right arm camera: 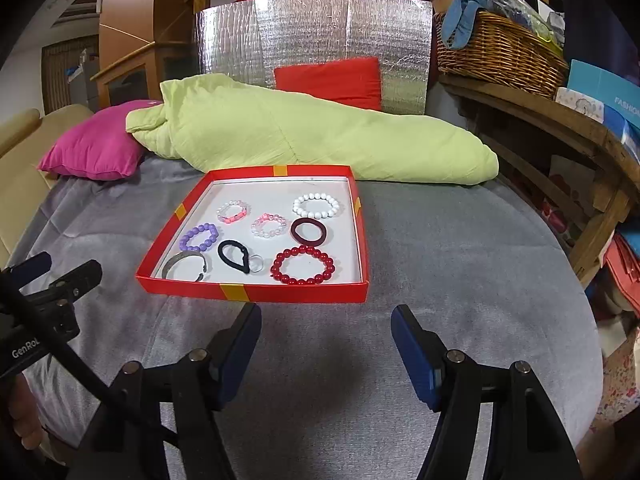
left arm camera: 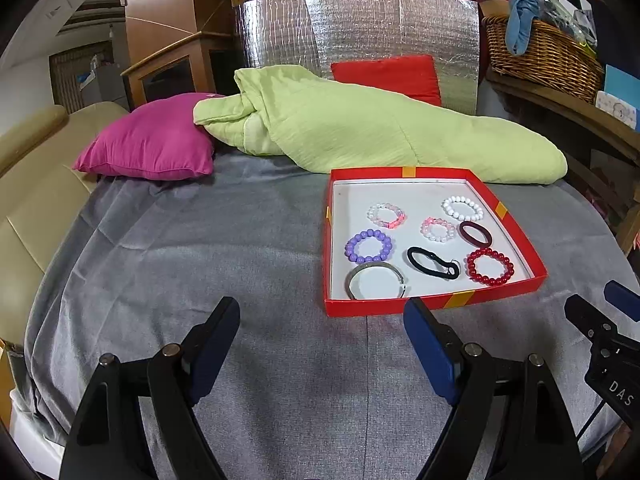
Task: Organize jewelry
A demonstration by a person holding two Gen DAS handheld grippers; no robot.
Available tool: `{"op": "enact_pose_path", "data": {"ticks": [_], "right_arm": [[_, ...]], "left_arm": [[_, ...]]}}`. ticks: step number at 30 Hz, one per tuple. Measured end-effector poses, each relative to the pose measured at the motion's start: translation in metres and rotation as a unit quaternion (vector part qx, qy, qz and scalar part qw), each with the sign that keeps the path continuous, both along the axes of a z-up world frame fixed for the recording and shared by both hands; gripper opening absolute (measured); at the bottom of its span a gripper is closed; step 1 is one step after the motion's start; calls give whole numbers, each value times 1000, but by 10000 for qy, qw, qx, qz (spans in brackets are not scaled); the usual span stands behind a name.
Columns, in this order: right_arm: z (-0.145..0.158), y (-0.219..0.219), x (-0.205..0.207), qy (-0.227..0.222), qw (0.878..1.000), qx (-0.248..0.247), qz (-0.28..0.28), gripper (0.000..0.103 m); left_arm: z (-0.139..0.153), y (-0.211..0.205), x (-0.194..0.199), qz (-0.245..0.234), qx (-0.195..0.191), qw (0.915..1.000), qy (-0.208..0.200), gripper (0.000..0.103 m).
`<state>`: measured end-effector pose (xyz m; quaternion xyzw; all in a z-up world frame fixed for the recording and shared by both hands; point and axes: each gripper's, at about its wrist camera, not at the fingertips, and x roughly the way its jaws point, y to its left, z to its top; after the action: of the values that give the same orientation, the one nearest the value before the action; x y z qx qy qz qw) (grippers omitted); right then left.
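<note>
A shallow red tray (left arm camera: pixel 436 304) (right arm camera: pixel 256 293) with a white floor lies on the grey bedspread. Inside it lie several bracelets and hair ties: a purple bead bracelet (left arm camera: pixel 369 246) (right arm camera: pixel 199 237), a silver bangle (left arm camera: pixel 376 280) (right arm camera: pixel 185 267), a black hair tie (left arm camera: pixel 433 263) (right arm camera: pixel 236 256), a red bead bracelet (left arm camera: pixel 490 266) (right arm camera: pixel 303 265), a dark red hair tie (right arm camera: pixel 308 232) and a white bead bracelet (left arm camera: pixel 463 208) (right arm camera: pixel 316 205). My left gripper (left arm camera: pixel 322 312) hovers open before the tray's near left corner. My right gripper (right arm camera: pixel 326 318) stands open just short of the tray's front edge, nothing between its fingers.
A green quilt (left arm camera: pixel 360 136) (right arm camera: pixel 304 140), a magenta pillow (left arm camera: pixel 152 142) and a red cushion (right arm camera: pixel 332 80) lie behind the tray. A wooden shelf with a wicker basket (right arm camera: pixel 496 52) stands at the right. A beige seat (left arm camera: pixel 36 168) borders the left.
</note>
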<state>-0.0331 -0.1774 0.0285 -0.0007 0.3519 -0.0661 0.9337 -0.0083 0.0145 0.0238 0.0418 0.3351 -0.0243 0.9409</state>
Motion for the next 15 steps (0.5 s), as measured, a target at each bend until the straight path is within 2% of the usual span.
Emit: {"op": "enact_pose_path", "data": {"ticks": [15], "right_arm": [[0,2,0,-11,10000,-11,2,71]], "left_arm": [[1,2,-1,3,-33,10000,-24,85]]}}
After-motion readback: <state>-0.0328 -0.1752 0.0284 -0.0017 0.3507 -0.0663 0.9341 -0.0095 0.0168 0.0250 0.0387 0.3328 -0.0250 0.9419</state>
